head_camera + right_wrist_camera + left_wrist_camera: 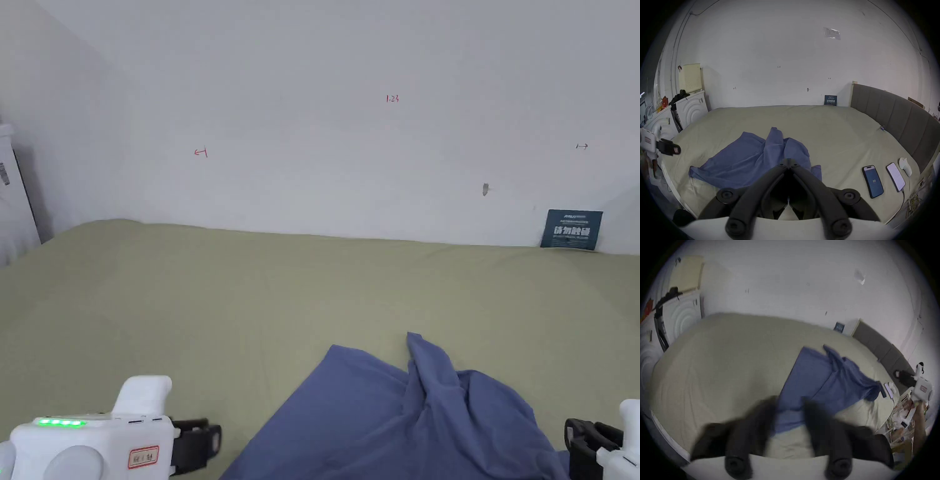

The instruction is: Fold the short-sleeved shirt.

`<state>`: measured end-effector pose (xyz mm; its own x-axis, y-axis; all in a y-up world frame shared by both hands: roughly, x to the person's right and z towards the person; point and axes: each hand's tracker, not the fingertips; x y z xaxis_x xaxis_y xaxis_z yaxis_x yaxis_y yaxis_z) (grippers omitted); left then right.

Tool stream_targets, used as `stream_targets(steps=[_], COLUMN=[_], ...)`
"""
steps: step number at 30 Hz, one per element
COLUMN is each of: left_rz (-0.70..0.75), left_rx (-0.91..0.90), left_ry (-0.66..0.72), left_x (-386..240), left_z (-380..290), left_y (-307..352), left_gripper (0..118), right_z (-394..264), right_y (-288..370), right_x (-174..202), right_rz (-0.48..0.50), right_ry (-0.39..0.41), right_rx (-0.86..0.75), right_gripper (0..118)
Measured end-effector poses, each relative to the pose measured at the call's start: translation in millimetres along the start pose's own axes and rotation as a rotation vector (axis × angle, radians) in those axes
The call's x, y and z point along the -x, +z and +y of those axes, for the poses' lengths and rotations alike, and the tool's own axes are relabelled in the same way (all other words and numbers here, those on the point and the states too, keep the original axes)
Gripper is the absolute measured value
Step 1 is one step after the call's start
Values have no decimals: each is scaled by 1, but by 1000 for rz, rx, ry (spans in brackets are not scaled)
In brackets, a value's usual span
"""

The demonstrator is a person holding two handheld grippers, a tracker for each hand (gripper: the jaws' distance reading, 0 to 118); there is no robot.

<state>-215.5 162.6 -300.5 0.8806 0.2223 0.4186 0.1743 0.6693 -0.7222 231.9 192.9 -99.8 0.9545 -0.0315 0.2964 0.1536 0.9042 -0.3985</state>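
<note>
A blue short-sleeved shirt (400, 419) lies crumpled on the green bed (250, 300) near its front edge, with one fold sticking up in the middle. In the right gripper view the shirt (743, 159) spreads to the left. My left gripper (209, 439) hovers left of the shirt, apart from it. Its blurred jaws (789, 402) stand open, and the shirt (818, 382) shows beyond the gap. My right gripper (788, 160) is shut on nothing, its tips in front of the cloth. It sits at the shirt's right edge (578, 440).
Two phones (873, 181) (895, 177) and a small white device (905, 166) lie on the bed's right side. A grey padded headboard (899, 116) borders that side. White cabinets (690, 110) stand at the left. A dark card (572, 229) leans on the far wall.
</note>
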Motion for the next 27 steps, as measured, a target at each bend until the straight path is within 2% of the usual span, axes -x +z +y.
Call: stream_targets(steps=[2,3,12,13,15,16,17,18,22,24,27], left_rz=[8,9,38,38,55,87,39,-19,25,15,2], left_rx=[87,78,200,197,160,121,120,107,98,101,93], left_ry=[34,45,123,123,109,85,103,133,39,47,61], left_x=[12,17,51,51,50,44,43,41,23,32,38], left_z=[-6,-9,-47,-51,-54,-56,-56,-56,-56,-54,-53], left_y=[-23,-29,-82,-84,-83,-77,-76,-75,-68,-75,-75], left_gripper=[91,109,105,101,63,36,8,8,8,8,8], right_z=[-3,-4,-15,-15,-14,-13,-13,-11,12,33,68], right_y=[-2,-3,-12,-13,-17,-21,-25,-29,-65,-92,-142], right_x=[-1,-1,-10,-11,-11,-10,-9,-9,-10,-10,-6], right_rz=[7,9,1,0,0,1,4,9,52,66,101], right_ry=[7,13,32,35,42,49,61,71,85,75,112], right_rx=[12,19,70,76,84,89,98,109,146,173,206], right_gripper=[0,0,0,0,0,0,0,0,0,0,0])
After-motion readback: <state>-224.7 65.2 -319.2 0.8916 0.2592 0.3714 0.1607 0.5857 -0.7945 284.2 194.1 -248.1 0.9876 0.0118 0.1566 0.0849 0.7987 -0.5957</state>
